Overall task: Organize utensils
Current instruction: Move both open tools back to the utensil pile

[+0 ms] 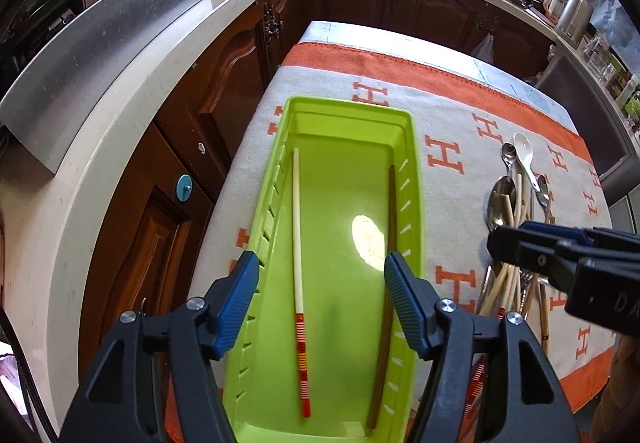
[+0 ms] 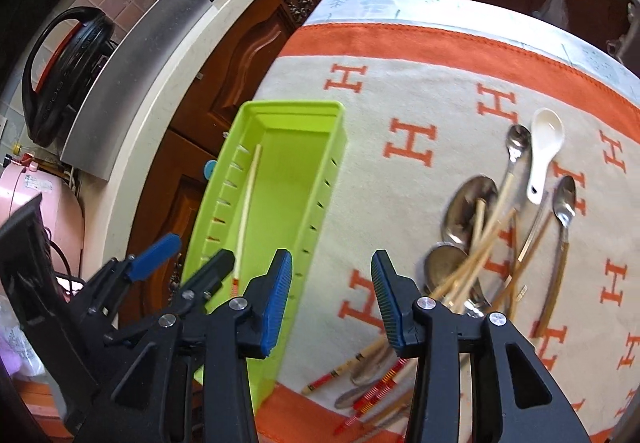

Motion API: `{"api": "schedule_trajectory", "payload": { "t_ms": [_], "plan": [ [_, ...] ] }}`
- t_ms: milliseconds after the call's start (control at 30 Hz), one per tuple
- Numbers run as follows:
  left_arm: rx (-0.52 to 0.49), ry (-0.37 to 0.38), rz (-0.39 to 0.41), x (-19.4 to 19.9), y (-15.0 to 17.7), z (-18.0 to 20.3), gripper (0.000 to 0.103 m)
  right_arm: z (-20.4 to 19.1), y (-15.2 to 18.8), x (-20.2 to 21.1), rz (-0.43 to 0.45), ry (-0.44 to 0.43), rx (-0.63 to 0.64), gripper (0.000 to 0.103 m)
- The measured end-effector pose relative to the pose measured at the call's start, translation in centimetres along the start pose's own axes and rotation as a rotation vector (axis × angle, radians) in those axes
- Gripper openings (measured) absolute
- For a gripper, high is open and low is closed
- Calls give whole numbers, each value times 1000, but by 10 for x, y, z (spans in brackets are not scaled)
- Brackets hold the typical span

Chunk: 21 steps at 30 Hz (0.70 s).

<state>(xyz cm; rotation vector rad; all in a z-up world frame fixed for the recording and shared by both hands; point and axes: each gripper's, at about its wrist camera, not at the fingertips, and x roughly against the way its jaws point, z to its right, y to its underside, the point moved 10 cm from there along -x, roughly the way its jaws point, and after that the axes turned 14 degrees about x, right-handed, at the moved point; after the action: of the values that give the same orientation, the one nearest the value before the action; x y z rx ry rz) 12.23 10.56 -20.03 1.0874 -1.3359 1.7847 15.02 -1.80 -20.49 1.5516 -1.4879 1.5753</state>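
A lime green tray (image 1: 412, 147) lies lengthwise on the cloth. In it are a pale chopstick (image 1: 297, 227) with a red-striped end and a dark brown chopstick (image 1: 390, 243) along the right wall. My left gripper (image 1: 322, 299) hangs open above the tray, touching neither. In the right wrist view my right gripper (image 2: 331, 299) is open and holds nothing. It hovers over the cloth between the tray (image 2: 296, 107) and a heap of chopsticks and metal spoons (image 2: 480, 243). A white ceramic spoon (image 2: 544, 147) lies at the heap's far end.
A grey cloth (image 1: 460, 123) with orange H marks and an orange border covers the table. A pale counter (image 1: 120, 91) with dark wooden cabinets runs along the left and back. A black cooker (image 2: 60, 75) and a pink appliance (image 2: 44, 203) stand at the left.
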Motion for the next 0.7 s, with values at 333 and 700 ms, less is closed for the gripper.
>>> {"api": "schedule_trajectory", "payload": {
  "t_ms": [333,700],
  "plan": [
    [-58,-1,-15,5,16,24,64,36,62,18,-2,35,-36,42],
    [-112,28,-37,8,32,53,64,71,113,36,23,77,-143,42]
  ]
}}
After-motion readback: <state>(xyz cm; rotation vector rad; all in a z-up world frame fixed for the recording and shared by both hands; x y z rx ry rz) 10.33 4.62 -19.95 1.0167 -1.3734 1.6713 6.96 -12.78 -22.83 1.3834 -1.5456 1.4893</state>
